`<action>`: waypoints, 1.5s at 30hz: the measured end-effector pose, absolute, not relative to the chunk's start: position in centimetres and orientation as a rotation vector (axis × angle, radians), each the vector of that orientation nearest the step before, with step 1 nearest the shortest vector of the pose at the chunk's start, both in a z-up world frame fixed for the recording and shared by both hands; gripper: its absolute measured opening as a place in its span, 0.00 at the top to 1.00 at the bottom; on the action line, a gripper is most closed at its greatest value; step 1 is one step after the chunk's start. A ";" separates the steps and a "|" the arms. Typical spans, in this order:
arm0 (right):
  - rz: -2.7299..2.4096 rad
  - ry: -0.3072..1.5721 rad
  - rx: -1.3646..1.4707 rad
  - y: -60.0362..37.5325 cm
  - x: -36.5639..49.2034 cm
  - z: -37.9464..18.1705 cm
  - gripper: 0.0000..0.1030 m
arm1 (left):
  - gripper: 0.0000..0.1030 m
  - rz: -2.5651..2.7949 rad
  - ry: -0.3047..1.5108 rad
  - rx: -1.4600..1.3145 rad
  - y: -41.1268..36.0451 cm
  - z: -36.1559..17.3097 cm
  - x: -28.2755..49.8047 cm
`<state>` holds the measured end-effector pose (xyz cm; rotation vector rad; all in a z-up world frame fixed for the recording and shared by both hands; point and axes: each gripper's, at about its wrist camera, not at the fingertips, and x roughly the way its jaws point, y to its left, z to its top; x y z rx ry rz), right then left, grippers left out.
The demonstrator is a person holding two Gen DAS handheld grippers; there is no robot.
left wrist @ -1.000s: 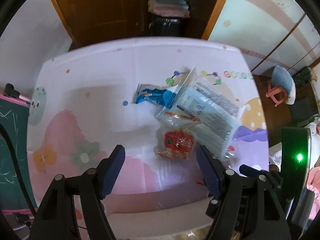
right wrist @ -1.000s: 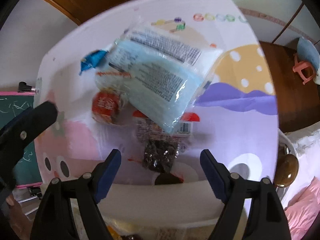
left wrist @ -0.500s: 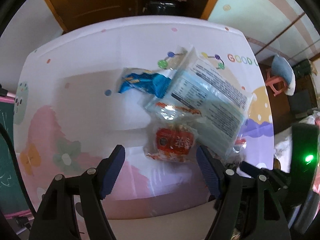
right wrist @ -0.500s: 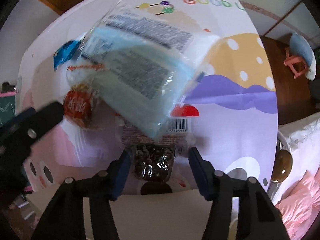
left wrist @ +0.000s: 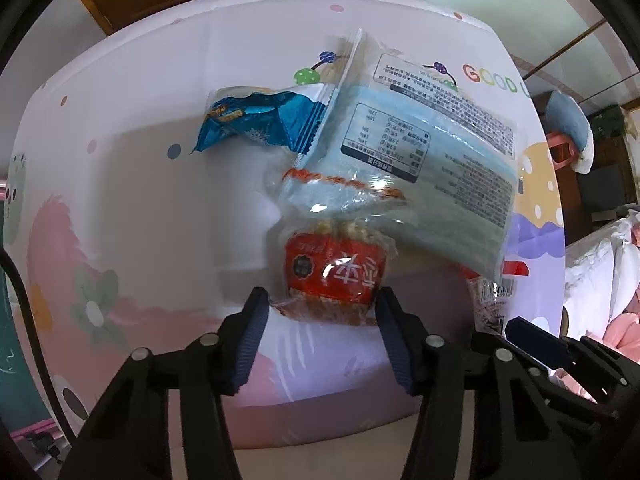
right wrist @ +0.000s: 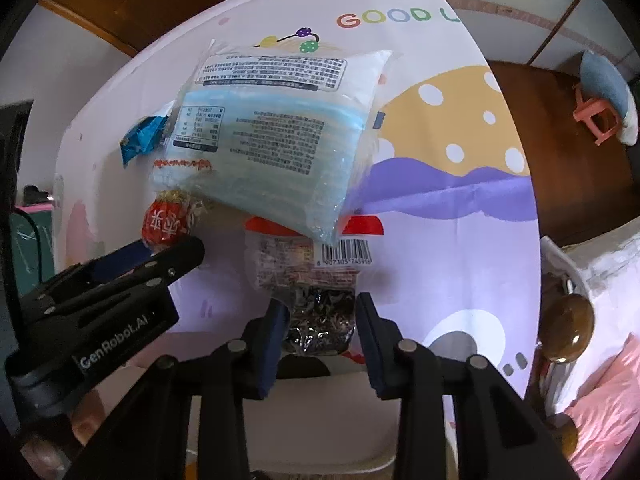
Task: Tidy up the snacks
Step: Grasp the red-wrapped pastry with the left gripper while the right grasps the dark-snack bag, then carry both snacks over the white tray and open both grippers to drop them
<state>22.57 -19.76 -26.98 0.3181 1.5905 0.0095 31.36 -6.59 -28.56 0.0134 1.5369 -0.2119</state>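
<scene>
Several snack packs lie heaped on a table with a colourful cloth (left wrist: 140, 200). My left gripper (left wrist: 322, 304) points down over a red pack (left wrist: 334, 272); its jaws are closing, the pack lies between them, and the pads stand just at its sides. My right gripper (right wrist: 320, 312) is closing on a dark snack pack (right wrist: 316, 320) with a red top and barcode, and its pads touch both sides. A large light-blue pack (right wrist: 272, 148) lies over the heap, with a blue pack (left wrist: 256, 120) at its left. The right wrist view shows a left gripper finger (right wrist: 176, 256) beside the red pack (right wrist: 164, 226).
A pink stool with a blue cushion (right wrist: 600, 112) stands on the brown floor to the right. A brown round object (right wrist: 568, 328) and pink bedding (right wrist: 600, 400) lie at the table's right edge. A green board (left wrist: 8, 340) stands at the left.
Both grippers came down closer to the heap and their jaws narrowed. The left now straddles the red pack; the right has closed in on the dark pack.
</scene>
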 end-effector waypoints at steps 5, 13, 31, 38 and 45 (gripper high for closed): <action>0.032 1.548 0.395 -20.7 22.5 -26.2 0.66 | 0.52 -0.212 1.493 -0.004 -5.7 -27.2 30.0; 0.061 1.432 0.476 -21.5 20.9 -22.4 0.66 | 0.52 -0.235 1.371 -0.048 -3.7 -21.1 26.9; 0.074 1.174 0.477 -20.3 8.5 -9.3 0.67 | 0.52 -0.345 1.119 -0.008 2.0 -6.5 10.6; 0.034 1.105 0.452 -19.7 1.1 -6.2 0.67 | 0.51 -0.402 1.080 0.035 1.6 -4.5 5.2; 0.033 1.140 0.464 -19.5 -2.7 -6.6 0.67 | 0.51 -0.438 1.087 0.081 -0.1 -4.3 2.1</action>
